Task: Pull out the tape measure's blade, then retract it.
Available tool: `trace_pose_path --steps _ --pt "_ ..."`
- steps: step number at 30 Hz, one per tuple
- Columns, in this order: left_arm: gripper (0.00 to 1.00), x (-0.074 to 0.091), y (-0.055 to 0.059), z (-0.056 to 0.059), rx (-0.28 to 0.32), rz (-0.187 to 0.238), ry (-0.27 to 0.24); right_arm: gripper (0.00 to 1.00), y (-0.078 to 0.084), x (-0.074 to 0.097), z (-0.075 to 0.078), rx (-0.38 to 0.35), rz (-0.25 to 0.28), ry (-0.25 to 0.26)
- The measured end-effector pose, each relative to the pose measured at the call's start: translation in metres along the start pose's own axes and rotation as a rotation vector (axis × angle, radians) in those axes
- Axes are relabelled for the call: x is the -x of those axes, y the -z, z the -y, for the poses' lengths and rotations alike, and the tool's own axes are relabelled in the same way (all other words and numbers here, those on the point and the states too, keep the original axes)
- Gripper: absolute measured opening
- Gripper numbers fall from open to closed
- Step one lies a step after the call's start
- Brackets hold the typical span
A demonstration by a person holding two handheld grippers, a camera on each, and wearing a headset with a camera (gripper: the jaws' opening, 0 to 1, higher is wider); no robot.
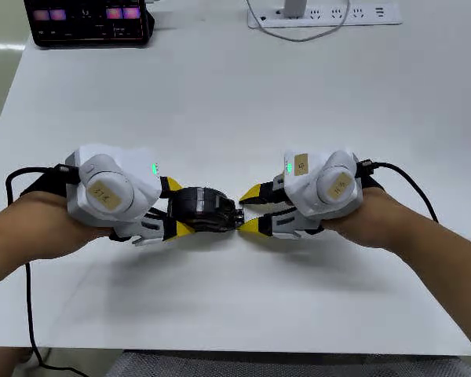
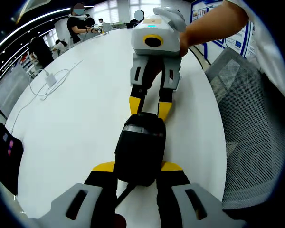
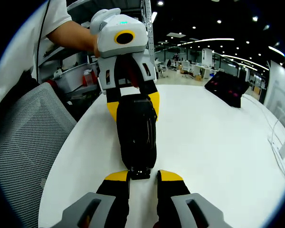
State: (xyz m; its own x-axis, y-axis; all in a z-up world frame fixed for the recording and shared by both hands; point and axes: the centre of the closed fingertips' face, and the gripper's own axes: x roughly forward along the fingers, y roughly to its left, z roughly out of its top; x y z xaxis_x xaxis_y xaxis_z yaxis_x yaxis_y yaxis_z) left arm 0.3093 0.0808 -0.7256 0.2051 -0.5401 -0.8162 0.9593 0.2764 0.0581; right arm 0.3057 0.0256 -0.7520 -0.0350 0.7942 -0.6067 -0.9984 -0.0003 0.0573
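A black tape measure [image 1: 205, 210] lies on its side just above the white table [image 1: 235, 102], with no blade drawn out. My left gripper [image 1: 177, 208] is shut on its body, one yellow-tipped jaw on each side; in the left gripper view the case [image 2: 140, 145] sits between those jaws [image 2: 137, 166]. My right gripper [image 1: 251, 210] faces it from the right and stands open. In the right gripper view its tips [image 3: 143, 175] flank the case's blade-hook end [image 3: 141, 172] without clamping it.
A dark tablet-like device [image 1: 90, 22] stands at the table's far left. A white power strip [image 1: 330, 14] with a cable lies at the far edge. A grey mesh chair [image 2: 247, 123] is by the near table edge.
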Motion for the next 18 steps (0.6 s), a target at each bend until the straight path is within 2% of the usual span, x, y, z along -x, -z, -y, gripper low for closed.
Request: trace_pose_path --steps 11,18 --pt "0.27 -0.0006 0.0004 -0.0004 -0.001 -0.001 -0.002 0.12 -0.0007 -0.0019 -0.0051 0.014 0.007 -0.017" --pt "0.27 -0.0007 0.0006 -0.0004 0.0 -0.002 -0.003 0.12 -0.0002 -0.0014 -0.0049 0.013 0.009 -0.013"
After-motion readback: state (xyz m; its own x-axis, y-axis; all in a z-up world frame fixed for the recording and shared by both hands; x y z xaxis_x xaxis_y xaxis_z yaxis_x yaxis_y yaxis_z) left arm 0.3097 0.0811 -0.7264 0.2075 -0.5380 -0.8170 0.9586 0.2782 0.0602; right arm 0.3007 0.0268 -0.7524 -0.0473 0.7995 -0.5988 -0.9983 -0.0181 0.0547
